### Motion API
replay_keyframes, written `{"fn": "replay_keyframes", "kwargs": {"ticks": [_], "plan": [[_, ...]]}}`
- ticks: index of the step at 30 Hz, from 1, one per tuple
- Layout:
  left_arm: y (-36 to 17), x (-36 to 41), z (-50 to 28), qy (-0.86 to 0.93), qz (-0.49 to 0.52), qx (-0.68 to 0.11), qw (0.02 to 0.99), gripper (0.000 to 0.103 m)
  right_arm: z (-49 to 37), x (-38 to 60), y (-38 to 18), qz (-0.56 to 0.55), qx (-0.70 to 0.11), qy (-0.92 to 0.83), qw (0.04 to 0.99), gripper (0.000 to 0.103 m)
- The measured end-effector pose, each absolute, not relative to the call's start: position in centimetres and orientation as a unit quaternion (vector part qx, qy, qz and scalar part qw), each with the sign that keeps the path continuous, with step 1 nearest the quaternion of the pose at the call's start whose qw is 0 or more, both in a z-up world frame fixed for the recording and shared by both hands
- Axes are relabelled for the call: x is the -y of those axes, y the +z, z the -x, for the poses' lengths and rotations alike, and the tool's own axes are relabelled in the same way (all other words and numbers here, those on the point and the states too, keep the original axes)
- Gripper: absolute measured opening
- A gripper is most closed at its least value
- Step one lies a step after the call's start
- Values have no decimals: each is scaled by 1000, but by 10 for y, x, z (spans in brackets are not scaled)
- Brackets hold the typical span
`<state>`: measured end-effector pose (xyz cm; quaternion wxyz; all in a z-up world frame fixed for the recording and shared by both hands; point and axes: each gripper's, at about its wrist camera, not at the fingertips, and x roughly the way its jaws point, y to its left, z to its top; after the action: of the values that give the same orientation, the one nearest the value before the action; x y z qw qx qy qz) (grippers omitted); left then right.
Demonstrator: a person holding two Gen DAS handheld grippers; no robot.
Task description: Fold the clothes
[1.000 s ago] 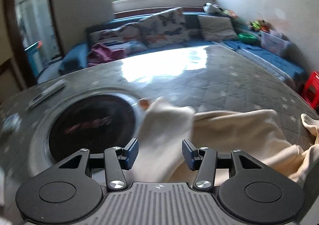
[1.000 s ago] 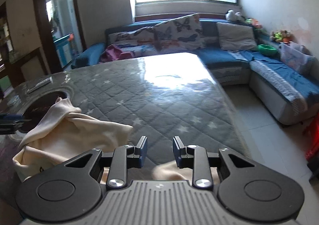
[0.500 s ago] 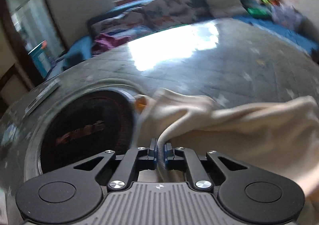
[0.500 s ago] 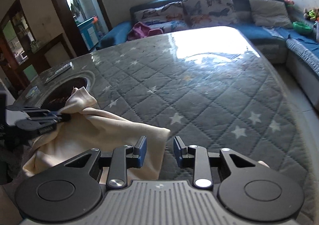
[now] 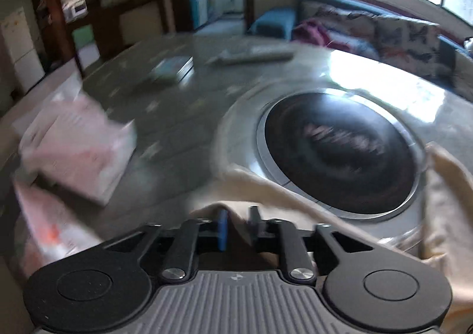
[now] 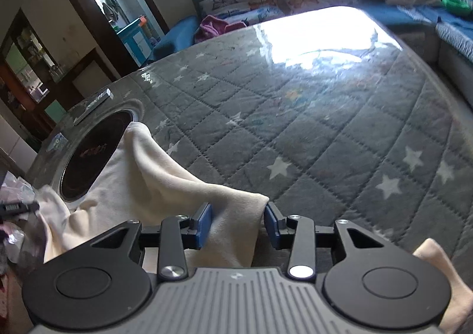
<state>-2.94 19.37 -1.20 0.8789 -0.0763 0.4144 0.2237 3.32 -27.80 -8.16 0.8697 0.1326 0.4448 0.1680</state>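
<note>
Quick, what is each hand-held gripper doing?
Left hand-held gripper: closed on the cream cloth.
Right hand-held gripper: open, cloth edge between its fingers.

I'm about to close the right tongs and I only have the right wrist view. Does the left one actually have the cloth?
Observer: Yes. The left tongs are shut on a bunch of the cream cloth.
Operator: Anything close to them that I can't see properly?
Observer: A pink and white package, blurred, lies on the table to their left, apart from the cloth.
</note>
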Motion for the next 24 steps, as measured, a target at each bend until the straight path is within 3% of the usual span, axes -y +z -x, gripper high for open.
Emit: {"fn": "replay_keyframes", "kwargs": {"ticks": [2, 4, 7, 14, 17, 19, 24], "plan": [[-9, -195, 35, 229, 66, -412, 879, 44, -36, 277, -83, -143, -446, 173, 866, 37], [-3, -189, 36, 223, 53, -406, 885, 45, -35, 276, -81, -152, -438, 180, 867, 22], [5, -171, 30, 189, 46, -393, 899, 48, -29, 267, -70, -142, -412, 194, 879, 16], [17, -115, -15, 102, 14, -374, 922, 50, 28, 198, -54, 56, -346, 318, 881, 15], [16, -95, -39, 71, -2, -372, 925, 51, 48, 173, -61, 118, -348, 365, 856, 20], [15, -85, -52, 49, -8, -373, 926, 52, 54, 168, -62, 123, -356, 379, 845, 27], [14, -71, -83, 18, -21, -374, 927, 55, 49, 187, -47, 60, -376, 386, 840, 27]]}}
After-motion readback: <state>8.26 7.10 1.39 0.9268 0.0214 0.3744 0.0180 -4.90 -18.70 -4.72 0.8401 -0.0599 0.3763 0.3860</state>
